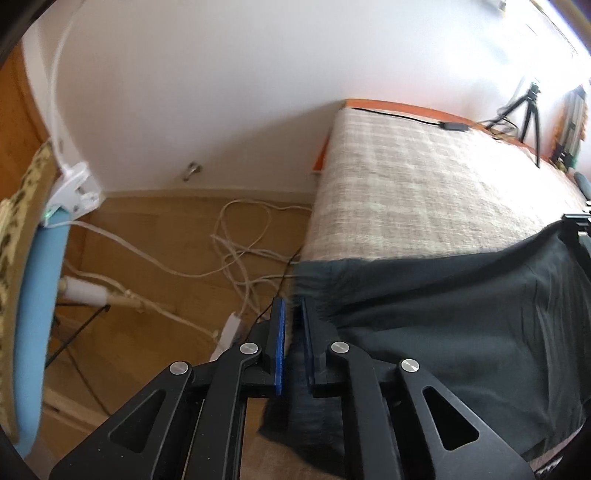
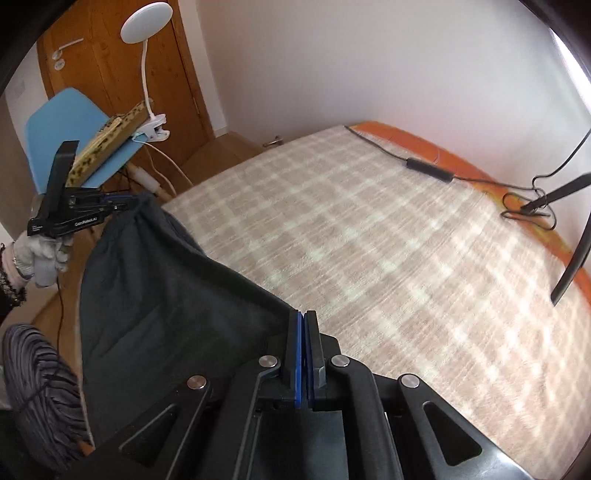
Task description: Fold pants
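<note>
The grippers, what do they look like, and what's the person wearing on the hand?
Each gripper is matte black: the left gripper and right gripper have two flat fingers faced with blue pads, driven by angular black linkage arms with triangular cutouts and round silver pivot pins. Seen from the right wrist, the left gripper's side carries white lettering, and the left hand wears a white glove.

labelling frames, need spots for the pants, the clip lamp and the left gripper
pants (image 2: 159,295): right wrist view, on the dark hanging cloth.
clip lamp (image 2: 146,16): right wrist view, on its round white head.
left gripper (image 1: 293,325): left wrist view, between its fingertips.
</note>
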`<state>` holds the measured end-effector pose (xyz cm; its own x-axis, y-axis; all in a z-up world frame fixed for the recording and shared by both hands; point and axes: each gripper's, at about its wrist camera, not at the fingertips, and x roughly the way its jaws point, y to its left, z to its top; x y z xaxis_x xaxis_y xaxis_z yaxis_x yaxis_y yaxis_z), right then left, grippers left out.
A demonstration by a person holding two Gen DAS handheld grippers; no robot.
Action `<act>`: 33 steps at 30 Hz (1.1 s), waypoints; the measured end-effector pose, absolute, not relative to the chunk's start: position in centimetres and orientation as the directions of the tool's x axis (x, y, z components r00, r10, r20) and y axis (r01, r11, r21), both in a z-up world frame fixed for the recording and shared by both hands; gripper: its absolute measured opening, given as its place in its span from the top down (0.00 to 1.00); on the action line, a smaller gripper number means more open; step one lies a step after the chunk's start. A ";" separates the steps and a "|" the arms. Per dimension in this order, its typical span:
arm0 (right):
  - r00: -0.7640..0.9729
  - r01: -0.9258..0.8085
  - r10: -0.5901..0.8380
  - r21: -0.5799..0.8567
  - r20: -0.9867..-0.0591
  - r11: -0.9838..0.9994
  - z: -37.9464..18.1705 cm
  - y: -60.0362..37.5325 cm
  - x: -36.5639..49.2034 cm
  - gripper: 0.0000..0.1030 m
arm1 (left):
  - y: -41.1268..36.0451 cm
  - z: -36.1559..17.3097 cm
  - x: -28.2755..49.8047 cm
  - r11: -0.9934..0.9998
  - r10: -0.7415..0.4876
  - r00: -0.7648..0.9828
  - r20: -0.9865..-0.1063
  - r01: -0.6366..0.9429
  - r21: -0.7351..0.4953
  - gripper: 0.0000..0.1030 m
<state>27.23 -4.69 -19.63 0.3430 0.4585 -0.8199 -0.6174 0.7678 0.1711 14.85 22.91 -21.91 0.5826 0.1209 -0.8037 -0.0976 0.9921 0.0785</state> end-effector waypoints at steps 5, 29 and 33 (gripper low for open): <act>0.408 -0.545 0.445 0.179 -0.797 0.819 -18.6 -6.5 26.7 0.66 | 24.9 -19.8 13.3 0.984 0.133 0.599 -0.790 -0.178 0.030 0.83; 0.674 -0.136 0.261 0.232 -0.691 0.963 -7.6 -24.5 7.2 0.32 | 6.9 -6.4 10.0 0.950 -0.291 0.669 -0.684 0.288 -0.122 0.50; 0.693 -0.024 0.158 0.197 -0.704 0.980 -7.1 -28.3 3.2 0.32 | 0.5 -6.2 11.1 0.895 -0.412 0.621 -0.668 0.415 -0.166 0.49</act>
<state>3.24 -28.35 -7.11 0.6926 0.1579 -0.7038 -0.0236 0.9802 0.1967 11.05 0.51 -6.16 0.6205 -0.4115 -0.6676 0.4152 0.8946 -0.1656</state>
